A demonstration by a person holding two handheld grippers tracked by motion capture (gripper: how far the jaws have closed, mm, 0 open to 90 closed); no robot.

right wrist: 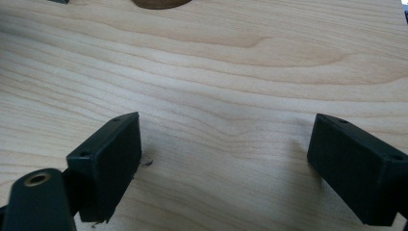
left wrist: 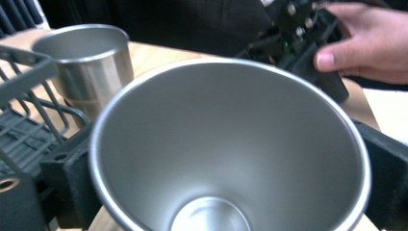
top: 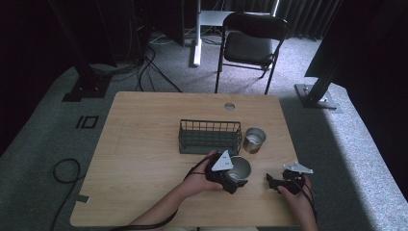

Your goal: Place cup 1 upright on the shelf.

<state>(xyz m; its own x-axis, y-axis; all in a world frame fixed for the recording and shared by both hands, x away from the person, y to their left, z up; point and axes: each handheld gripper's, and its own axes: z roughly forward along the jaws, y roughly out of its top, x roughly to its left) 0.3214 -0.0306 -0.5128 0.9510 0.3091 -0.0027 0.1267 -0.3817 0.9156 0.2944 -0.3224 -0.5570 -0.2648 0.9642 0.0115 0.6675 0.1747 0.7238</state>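
Brushed steel, smooth and tapered – the cup [left wrist: 226,144] sits clenched between the left tongs [top: 234,178], its wide rim flaring toward the camera, at the near middle of the pale wood-grain worktop [top: 144,144]. A second steel cup [top: 253,139] stands upright just beside the dark wire basket [top: 210,137], off its right end. No writing can be read on either cup. The right tongs [right wrist: 223,163] hang released over bare wood – their blocky black jaws spread well apart.
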